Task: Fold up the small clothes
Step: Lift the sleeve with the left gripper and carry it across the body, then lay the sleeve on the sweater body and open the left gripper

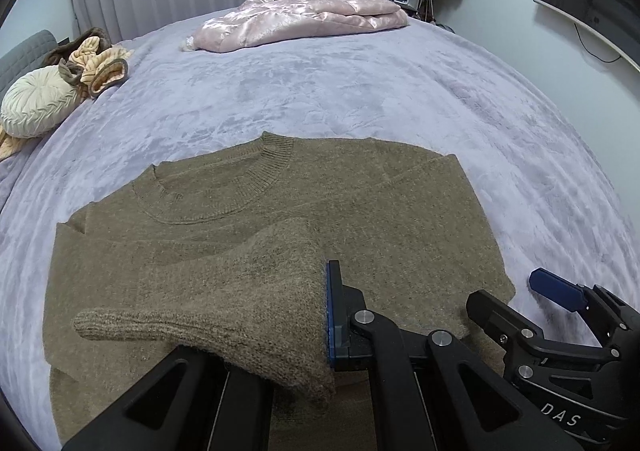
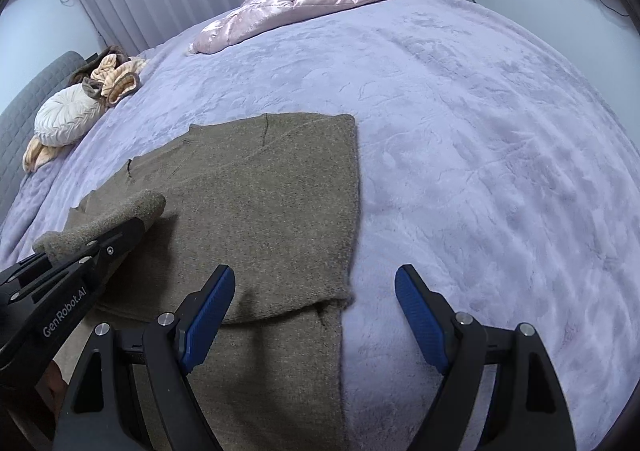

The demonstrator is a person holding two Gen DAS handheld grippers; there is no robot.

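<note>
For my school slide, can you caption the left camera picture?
Left tool lifts the brown sweater's sleeve over the bed.

A fuzzy brown sweater (image 1: 360,211) lies flat near the front edge of the bed (image 1: 360,83). Its round ribbed neck (image 1: 268,167) points toward the far edge. One long sleeve (image 1: 224,303) is lifted up over the body, and its ribbed cuff (image 1: 104,325) sticks out to the left.
</note>
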